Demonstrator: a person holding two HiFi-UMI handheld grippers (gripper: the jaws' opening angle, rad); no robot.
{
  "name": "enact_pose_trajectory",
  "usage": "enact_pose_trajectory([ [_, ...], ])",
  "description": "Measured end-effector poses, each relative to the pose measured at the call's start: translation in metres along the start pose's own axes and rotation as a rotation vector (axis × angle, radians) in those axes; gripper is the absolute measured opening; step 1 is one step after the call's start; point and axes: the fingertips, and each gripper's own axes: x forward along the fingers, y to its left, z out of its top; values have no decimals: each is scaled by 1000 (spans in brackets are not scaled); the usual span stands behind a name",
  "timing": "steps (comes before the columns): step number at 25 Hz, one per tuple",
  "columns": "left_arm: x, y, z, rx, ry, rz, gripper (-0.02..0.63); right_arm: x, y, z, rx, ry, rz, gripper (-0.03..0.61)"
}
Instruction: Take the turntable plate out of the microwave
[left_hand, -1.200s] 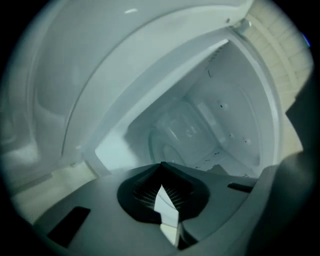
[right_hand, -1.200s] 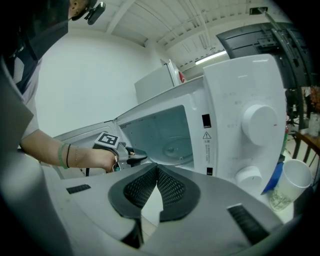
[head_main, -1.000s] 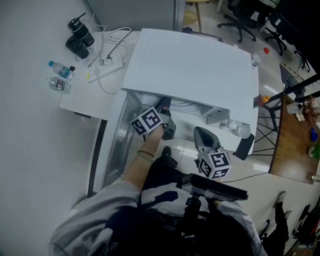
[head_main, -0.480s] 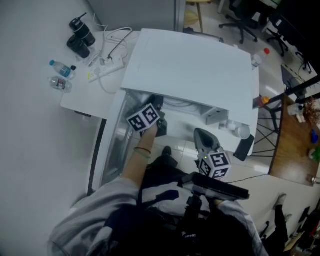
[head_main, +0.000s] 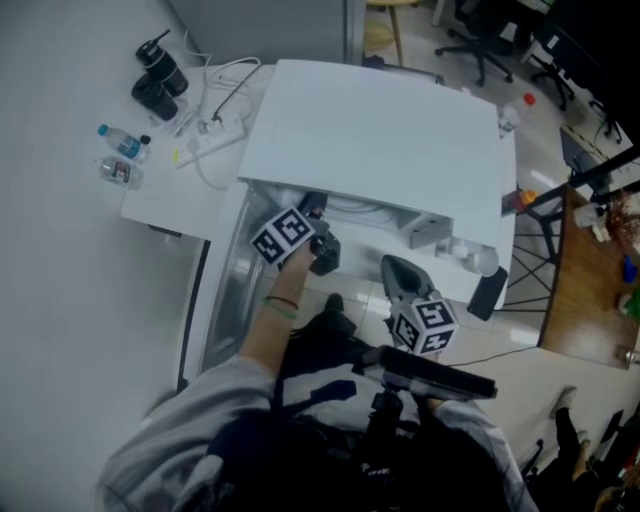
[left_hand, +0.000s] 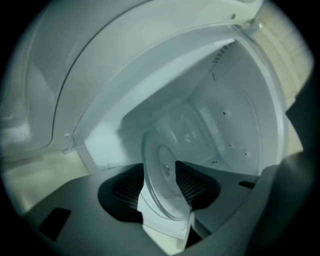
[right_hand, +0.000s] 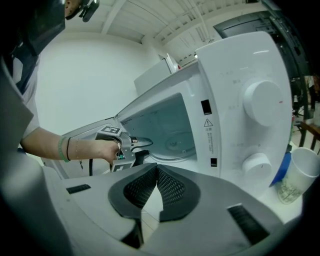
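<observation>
The white microwave (head_main: 380, 130) stands with its door (head_main: 232, 290) swung open to the left. In the left gripper view the glass turntable plate (left_hand: 159, 150) lies inside the cavity. My left gripper (left_hand: 160, 172) reaches into the opening; its jaws are opening, with the plate's near rim between the pads and no pad pressing on it. From the head view the left gripper (head_main: 318, 215) sits at the microwave's mouth. My right gripper (right_hand: 156, 172) is shut on nothing and hangs back in front of the microwave (right_hand: 235, 100); it sees the left gripper (right_hand: 142, 145) and the plate (right_hand: 172, 145).
A power strip (head_main: 215, 130), two water bottles (head_main: 120, 140) and black containers (head_main: 160, 75) lie on the white table left of the microwave. A paper cup (right_hand: 300, 170) stands right of it. A wooden desk (head_main: 590, 300) and office chairs are further right.
My left gripper has moved a little further up the picture, into the microwave's opening. The right gripper has stayed where it was.
</observation>
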Motion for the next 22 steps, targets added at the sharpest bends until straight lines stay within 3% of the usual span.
enact_pose_trajectory([
  [4,-6,10,-10,-209,7,-31,153,6,8,-6,-25,27,23,0],
  [6,-7,16,-12,-254,4,-22,29,8,11,-8,-29,32,28,2],
  [12,-4,20,-9,-257,22,5,15,6,8,-15,-27,48,10,2],
  [22,-16,16,-30,-262,70,-63,11,16,22,-20,-35,71,33,2],
])
